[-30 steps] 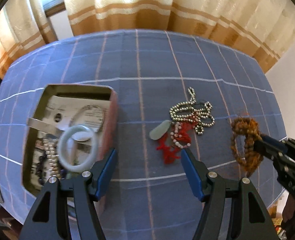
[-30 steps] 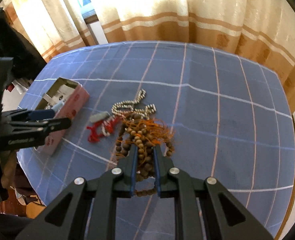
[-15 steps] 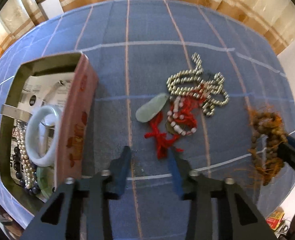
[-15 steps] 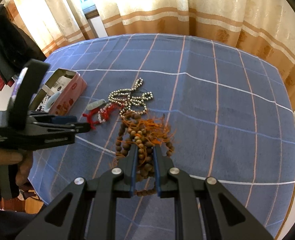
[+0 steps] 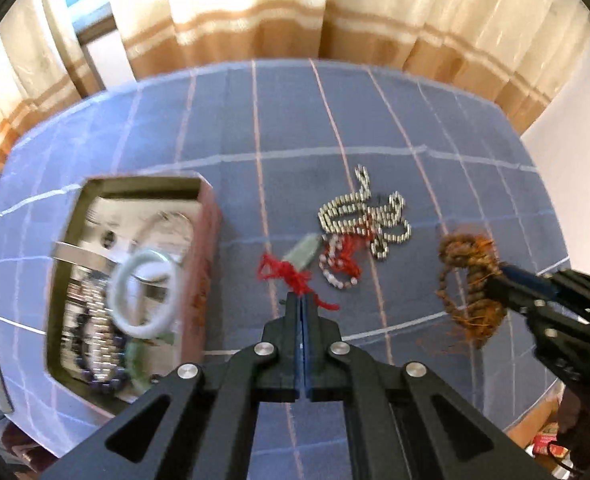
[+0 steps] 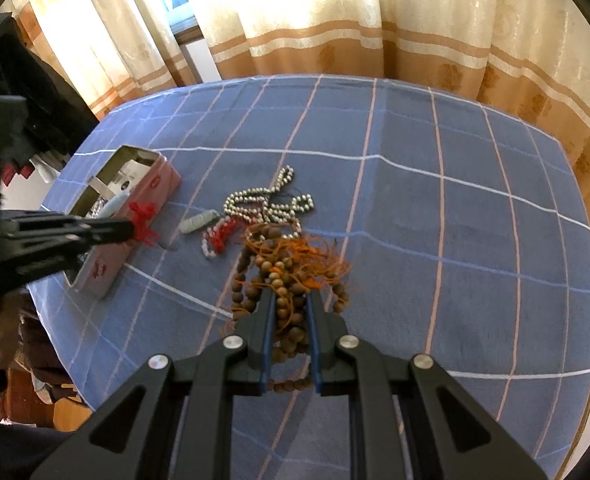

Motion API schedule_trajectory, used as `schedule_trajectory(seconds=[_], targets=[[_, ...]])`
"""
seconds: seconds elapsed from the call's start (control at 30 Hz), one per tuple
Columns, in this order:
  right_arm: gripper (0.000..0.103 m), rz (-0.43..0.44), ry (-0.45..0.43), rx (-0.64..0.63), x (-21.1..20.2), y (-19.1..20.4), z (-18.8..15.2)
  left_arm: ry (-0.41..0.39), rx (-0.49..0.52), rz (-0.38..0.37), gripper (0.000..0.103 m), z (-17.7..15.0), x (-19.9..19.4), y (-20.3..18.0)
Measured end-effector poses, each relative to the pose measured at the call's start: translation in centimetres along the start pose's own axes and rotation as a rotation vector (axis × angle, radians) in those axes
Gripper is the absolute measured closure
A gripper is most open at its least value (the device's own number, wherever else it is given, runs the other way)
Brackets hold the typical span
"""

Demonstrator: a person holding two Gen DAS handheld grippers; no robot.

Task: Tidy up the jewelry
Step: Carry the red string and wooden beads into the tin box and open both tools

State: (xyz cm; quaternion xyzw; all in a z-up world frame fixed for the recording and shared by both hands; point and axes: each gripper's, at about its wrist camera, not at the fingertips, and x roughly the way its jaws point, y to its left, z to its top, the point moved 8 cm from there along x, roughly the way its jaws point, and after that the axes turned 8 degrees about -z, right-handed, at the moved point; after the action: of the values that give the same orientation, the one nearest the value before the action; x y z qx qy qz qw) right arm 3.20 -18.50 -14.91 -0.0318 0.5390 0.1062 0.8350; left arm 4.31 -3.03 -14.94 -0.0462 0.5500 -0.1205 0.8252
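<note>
Knotted red cord (image 5: 291,276) in left claw (image 5: 302,300)

Left gripper (image 5: 302,300) gone from wide open to pinched shut on the red cord (image 5: 291,276), cord and its pale green pendant (image 5: 305,254) pulled away from the bead pile toward the tin (image 5: 211,216), pendant now tilted

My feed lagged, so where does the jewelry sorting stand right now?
Done: the tin already holds a white bangle and bead strands. In hand: the left gripper is shut on the red cord of the green pendant; the right gripper clamps the brown bead mala. Left: the silver chain and red-white bracelet lie on the cloth.
</note>
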Motion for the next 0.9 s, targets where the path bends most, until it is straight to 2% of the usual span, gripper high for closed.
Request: schedule_trajectory(seconds=[0.27, 0.4, 0.9], targets=[[0.086, 0.034, -0.045, -0.025, -0.6, 2.1, 2.6, -0.094, -0.03, 0.006, 0.103, 2.0, -5.0, 1.9], [0.086, 0.057, -0.07, -0.045, -0.9, 3.7, 4.3, -0.126, -0.042, 0.016, 0.103, 2.4, -6.3, 3.0], [0.086, 0.145, -0.128, -0.138, -0.9, 11.3, 9.4, -0.147, -0.103, 0.078, 0.103, 2.7, -8.4, 10.0]])
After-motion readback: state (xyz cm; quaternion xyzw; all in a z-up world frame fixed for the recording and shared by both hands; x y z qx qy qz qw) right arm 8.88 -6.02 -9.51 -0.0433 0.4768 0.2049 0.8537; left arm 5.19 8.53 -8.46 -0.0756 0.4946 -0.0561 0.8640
